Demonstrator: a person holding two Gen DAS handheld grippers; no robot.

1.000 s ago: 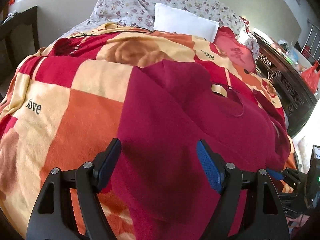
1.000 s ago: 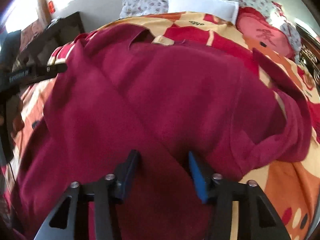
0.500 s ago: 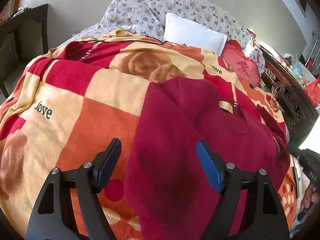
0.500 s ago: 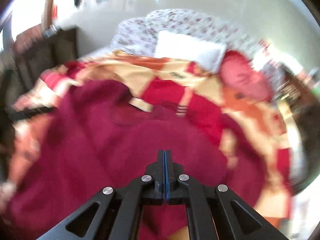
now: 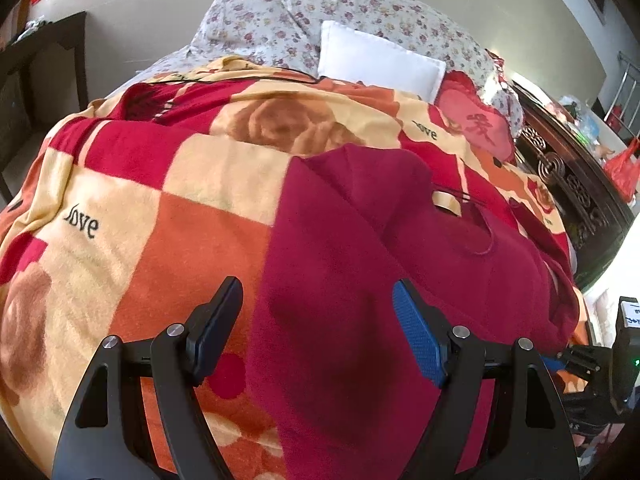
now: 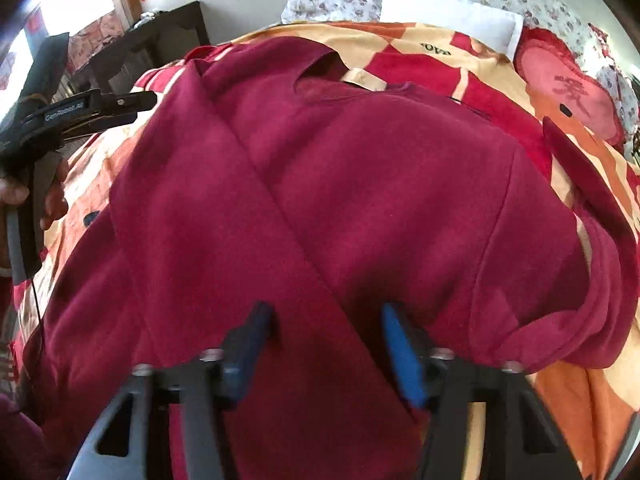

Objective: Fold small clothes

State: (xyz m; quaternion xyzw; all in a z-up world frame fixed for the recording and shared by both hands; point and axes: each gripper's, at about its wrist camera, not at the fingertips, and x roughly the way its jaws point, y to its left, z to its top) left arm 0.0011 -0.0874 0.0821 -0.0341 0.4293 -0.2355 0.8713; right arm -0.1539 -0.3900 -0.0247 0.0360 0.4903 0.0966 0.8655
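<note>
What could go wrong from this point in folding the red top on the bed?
Both the left gripper and right gripper are open over the red top, gripping nothing. A shallow pinch might catch the blanket too. The right sleeve lies bunched, so folding it may trap wrinkles. The already folded left panel could slip open on the soft bedding.

- The sweater (image 6: 352, 200) lies on the blanket (image 5: 132, 208), spread ahead of the right gripper (image 6: 324, 344).
- Pillows (image 5: 380, 60) sit behind it, far from the left gripper (image 5: 316, 320).
</note>
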